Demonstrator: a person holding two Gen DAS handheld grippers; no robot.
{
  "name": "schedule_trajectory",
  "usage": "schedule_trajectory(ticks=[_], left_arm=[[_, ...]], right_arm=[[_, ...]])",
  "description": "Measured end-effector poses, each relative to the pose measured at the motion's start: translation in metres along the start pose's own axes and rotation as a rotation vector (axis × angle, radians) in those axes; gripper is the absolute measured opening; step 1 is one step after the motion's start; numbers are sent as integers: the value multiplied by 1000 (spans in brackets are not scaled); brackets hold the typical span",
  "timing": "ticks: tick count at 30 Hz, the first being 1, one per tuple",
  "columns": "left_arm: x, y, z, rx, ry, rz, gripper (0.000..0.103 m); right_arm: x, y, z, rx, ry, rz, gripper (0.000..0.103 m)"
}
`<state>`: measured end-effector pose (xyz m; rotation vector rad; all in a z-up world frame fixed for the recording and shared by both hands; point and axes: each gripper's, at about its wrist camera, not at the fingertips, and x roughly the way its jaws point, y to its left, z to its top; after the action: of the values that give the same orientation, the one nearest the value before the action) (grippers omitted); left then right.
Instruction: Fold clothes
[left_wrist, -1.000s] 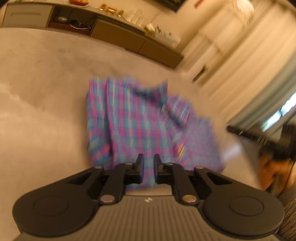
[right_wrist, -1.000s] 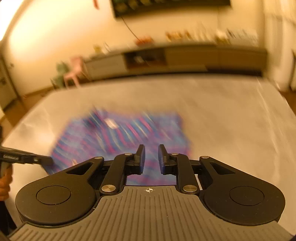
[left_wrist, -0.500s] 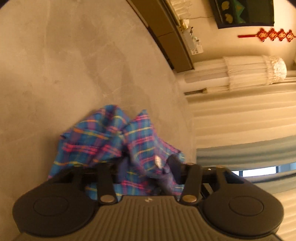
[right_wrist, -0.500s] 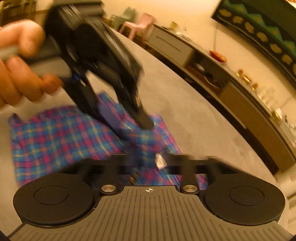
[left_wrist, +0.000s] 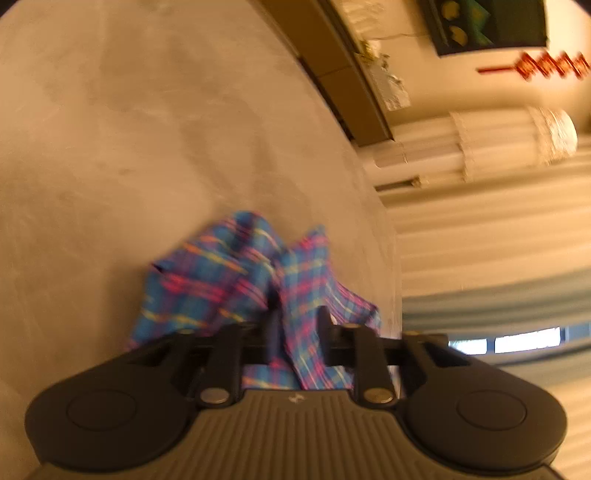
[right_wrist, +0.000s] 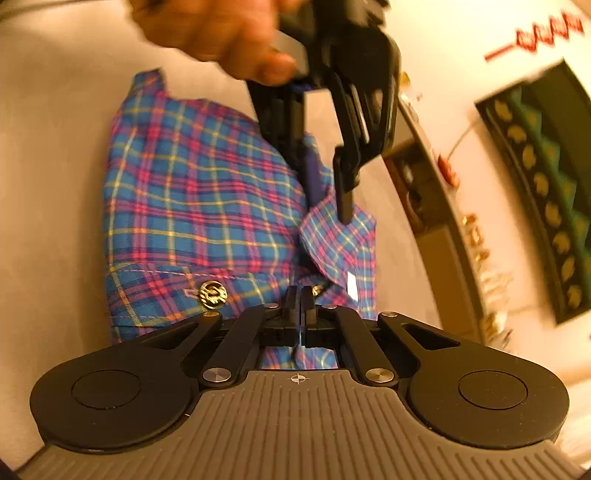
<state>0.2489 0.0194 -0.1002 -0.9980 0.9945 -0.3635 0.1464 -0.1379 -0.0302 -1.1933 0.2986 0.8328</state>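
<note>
Grey bench (left_wrist: 155, 122) surface, far side cut off by fisheye edge. Plaid shirt (right_wrist: 199, 199) bunched on bench near its edge, blue with pink and yellow lines, gold button (right_wrist: 212, 294) on the near hem; left view blurred, weave detail lost there. Left gripper (left_wrist: 295, 325) spread apart, fabric ridge between fingers, contact hard to judge; same gripper (right_wrist: 332, 184) seen from right view reaching down into shirt, hand (right_wrist: 229, 33) cropped at top. Right gripper (right_wrist: 302, 295) pinched together on shirt fold near collar edge.
</note>
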Motion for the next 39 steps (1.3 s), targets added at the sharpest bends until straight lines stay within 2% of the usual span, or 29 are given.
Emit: schedule_trajectory(ticks=[4, 7, 9, 12, 15, 16, 18, 22, 23, 24, 25, 26, 29, 32, 35, 37, 39], left_arm=[[0, -24, -18, 131, 6, 43, 39], [12, -30, -27, 193, 35, 84, 38], [19, -32, -33, 224, 46, 105, 38], [21, -31, -33, 235, 42, 104, 35], [22, -32, -35, 284, 41, 139, 21], [23, -33, -36, 309, 41, 153, 13], [24, -35, -39, 358, 42, 183, 9], [10, -46, -36, 403, 48, 166, 9], [6, -49, -34, 412, 50, 158, 9], [2, -53, -33, 421, 52, 151, 13], [-2, -56, -32, 431, 53, 144, 23], [-6, -59, -31, 440, 55, 137, 27], [-18, -68, -27, 468, 60, 116, 31], [-30, -78, -24, 496, 65, 94, 38], [-29, -61, -19, 428, 20, 113, 35], [-27, -47, -16, 370, -16, 131, 35], [-17, -40, -13, 368, -8, 128, 35]], right_arm=[[-10, -29, -2, 158, -25, 54, 3], [-22, -57, -12, 311, -65, 114, 4], [-19, -72, -17, 426, -76, 101, 4], [16, -84, -19, 573, -11, 118, 7], [52, -77, -23, 609, 133, 162, 9], [55, -80, -22, 635, 142, 160, 9], [60, -87, -22, 688, 167, 160, 10], [60, -99, -28, 807, 190, 209, 11], [56, -102, -31, 847, 181, 220, 14], [48, -104, -33, 876, 153, 228, 17], [41, -106, -34, 905, 125, 238, 20], [36, -110, -32, 929, 95, 256, 20], [25, -110, -30, 950, 45, 264, 19], [29, -106, -22, 917, 39, 195, 20], [37, -103, -16, 894, 51, 148, 20], [35, -106, -17, 930, 31, 140, 20], [35, -105, -14, 932, 1, 151, 22]])
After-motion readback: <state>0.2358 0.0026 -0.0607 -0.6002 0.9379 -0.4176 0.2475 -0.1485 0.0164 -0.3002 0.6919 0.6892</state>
